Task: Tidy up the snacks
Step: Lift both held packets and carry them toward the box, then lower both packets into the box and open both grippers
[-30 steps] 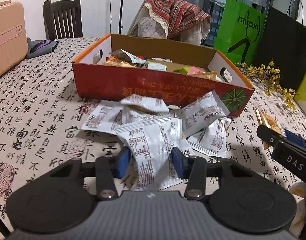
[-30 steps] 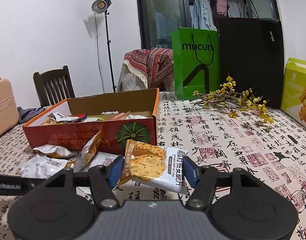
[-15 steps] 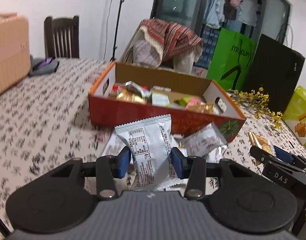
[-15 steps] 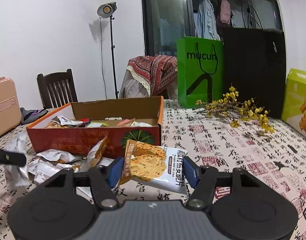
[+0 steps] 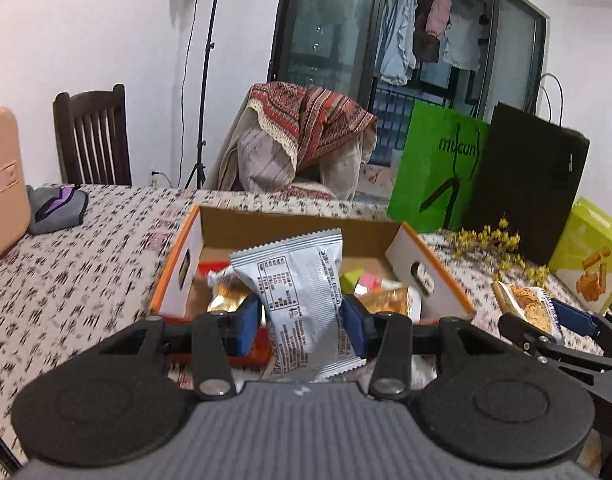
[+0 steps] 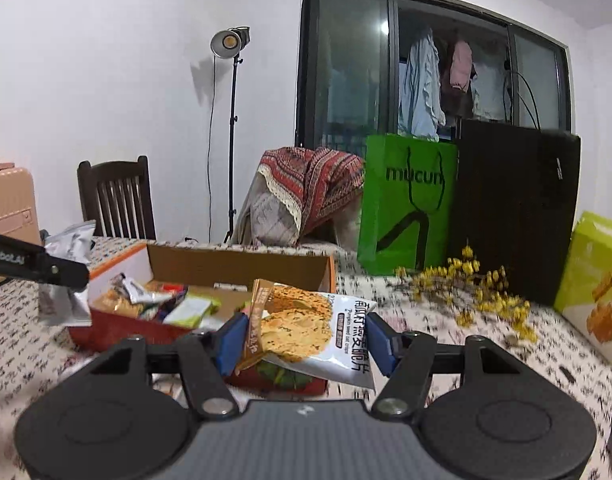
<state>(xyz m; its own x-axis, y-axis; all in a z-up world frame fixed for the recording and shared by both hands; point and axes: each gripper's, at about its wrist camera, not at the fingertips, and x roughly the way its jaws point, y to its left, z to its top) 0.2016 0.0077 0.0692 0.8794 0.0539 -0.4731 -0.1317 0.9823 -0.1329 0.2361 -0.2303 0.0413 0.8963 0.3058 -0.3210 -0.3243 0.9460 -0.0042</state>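
- Currently, left gripper [image 5: 302,322] clamps a silver packet [image 5: 302,300], upright, box [image 5: 441,276] directly ahead and below.
- Right gripper [image 6: 306,340] clamps a cracker packet [image 6: 306,328]; box [image 6: 242,266] lies ahead-left.

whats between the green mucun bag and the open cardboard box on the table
Bare patterned tablecloth only; nothing stands between the green bag and the cardboard box. The right wrist view shows that stretch best.

The black left gripper with blue pads [image 5: 302,320] and the matching black right gripper [image 6: 306,338] each hang above the table, jaws clamped on a packet.
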